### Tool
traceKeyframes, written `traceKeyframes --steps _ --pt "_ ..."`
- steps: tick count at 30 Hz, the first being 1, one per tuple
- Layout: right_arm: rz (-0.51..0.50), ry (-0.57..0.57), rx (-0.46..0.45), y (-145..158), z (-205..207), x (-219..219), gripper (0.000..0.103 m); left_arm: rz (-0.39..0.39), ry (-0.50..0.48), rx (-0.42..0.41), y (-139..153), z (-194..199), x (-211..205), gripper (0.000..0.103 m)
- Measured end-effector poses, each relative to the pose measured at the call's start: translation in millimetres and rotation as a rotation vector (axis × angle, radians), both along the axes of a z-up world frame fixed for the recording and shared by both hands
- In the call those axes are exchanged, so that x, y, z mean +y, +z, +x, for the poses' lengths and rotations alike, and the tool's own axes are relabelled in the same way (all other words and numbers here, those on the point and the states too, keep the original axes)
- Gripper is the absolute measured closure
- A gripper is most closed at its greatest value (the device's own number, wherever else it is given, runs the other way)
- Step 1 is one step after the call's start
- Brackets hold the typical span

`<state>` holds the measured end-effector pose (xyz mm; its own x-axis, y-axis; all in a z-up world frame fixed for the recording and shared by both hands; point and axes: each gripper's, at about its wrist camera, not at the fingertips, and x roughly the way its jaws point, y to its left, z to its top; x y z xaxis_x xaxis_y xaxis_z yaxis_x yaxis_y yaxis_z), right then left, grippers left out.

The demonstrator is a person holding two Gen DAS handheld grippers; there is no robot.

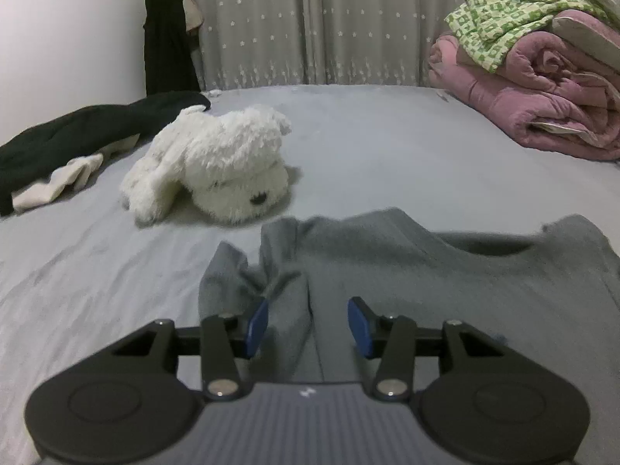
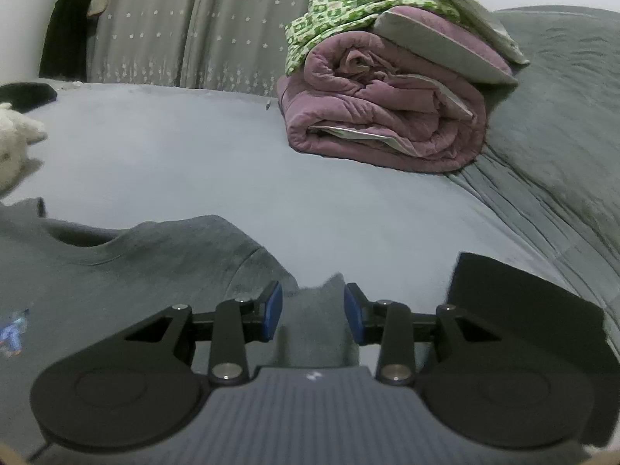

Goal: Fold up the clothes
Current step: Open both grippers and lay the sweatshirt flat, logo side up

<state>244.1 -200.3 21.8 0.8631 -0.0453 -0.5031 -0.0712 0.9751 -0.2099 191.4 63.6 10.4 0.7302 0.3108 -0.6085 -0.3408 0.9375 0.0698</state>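
Observation:
A grey sweatshirt (image 1: pixel 445 279) lies flat on the bed, neck hole away from me. It also shows in the right wrist view (image 2: pixel 128 267), with a small blue print on the chest. My left gripper (image 1: pixel 308 321) is open, its blue pads on either side of the bunched left sleeve (image 1: pixel 248 271). My right gripper (image 2: pixel 313 312) is open, with the end of the right sleeve (image 2: pixel 314 321) between its jaws. Neither gripper is closed on the cloth.
A white plush dog (image 1: pixel 217 162) lies beyond the sweatshirt on the left, with black and beige clothes (image 1: pixel 77 135) behind it. Folded pink and green quilts (image 2: pixel 387 89) are stacked at the back right. A flat black object (image 2: pixel 523 310) lies by my right gripper. Grey curtains (image 1: pixel 310 19) hang behind.

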Motion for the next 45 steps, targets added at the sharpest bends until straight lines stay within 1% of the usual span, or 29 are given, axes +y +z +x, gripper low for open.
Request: traceKeyframes --steps 7,14,22,33,36,38,42,43,45 --pt "0.029 0.003 0.012 15.0 -42.3 -5.1 0.064 -0.049 -0.012 0.029 9.9 -52.2 -9.1 0.053" --pt "0.056 -0.002 0.017 21.6 -88.3 -7.5 0.064 -0.069 -0.026 0.037 13.9 -104.0 -14.2 0.053" --pt "0.074 -0.015 0.023 16.8 -135.9 -13.7 0.064 -0.081 -0.041 0.042 13.1 -155.7 -21.1 0.053" --pt "0.099 -0.024 0.026 8.4 -191.9 -24.3 0.064 -0.081 -0.066 0.069 -0.4 -208.7 -34.8 0.053" --pt "0.110 -0.029 0.031 4.4 -203.7 -28.9 0.064 -0.092 -0.078 0.079 -5.3 -222.0 -37.9 0.052" --pt "0.116 -0.028 0.034 0.7 -210.2 -32.4 0.063 -0.114 -0.092 0.085 -9.7 -229.6 -39.3 0.052" --pt "0.138 -0.002 0.057 -13.6 -229.6 -47.6 0.062 -0.197 -0.155 0.121 -19.6 -241.0 -40.1 0.053" --pt "0.147 0.006 0.079 -15.9 -232.7 -51.9 0.062 -0.230 -0.175 0.131 -20.6 -243.1 -39.8 0.053" --pt "0.185 0.023 0.135 -18.8 -236.9 -61.3 0.062 -0.301 -0.220 0.116 -19.4 -247.0 -38.3 0.053"
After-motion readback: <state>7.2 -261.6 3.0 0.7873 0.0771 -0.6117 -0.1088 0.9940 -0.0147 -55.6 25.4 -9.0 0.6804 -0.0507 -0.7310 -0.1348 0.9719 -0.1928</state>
